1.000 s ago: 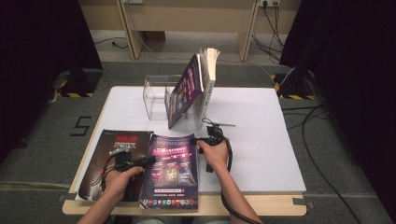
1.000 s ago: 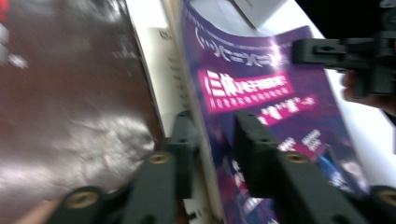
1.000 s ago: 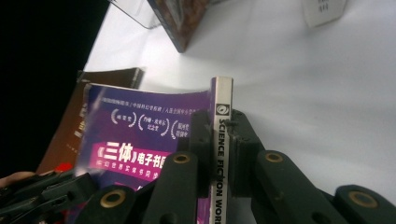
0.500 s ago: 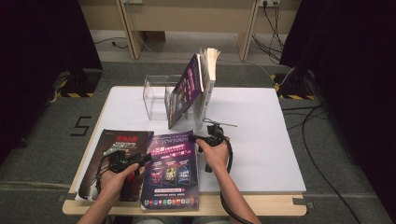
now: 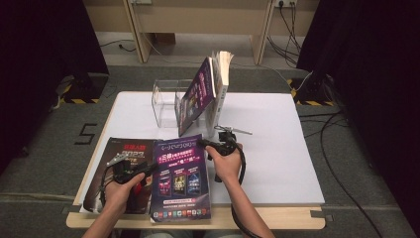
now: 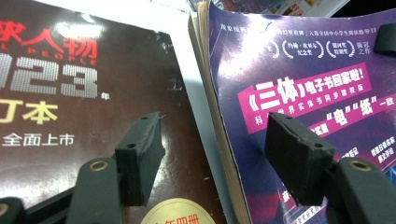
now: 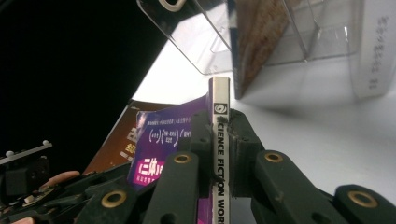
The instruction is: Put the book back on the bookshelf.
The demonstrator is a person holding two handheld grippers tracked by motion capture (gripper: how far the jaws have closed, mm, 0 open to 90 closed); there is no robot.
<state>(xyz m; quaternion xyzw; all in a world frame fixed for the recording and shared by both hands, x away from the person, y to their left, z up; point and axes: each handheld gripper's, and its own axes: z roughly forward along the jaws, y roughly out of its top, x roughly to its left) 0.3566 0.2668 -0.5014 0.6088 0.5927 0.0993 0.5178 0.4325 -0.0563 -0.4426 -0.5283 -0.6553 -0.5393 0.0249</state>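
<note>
Purple magazine [image 5: 181,181] lay on the table [image 5: 277,148] near its front edge, its spine clamped between the right gripper's [image 7: 223,135] jaws — the left gripper's [image 6: 212,154] jaws, just opened, straddled its other edge without pressing, beside a dark magazine [image 5: 116,173].
</note>
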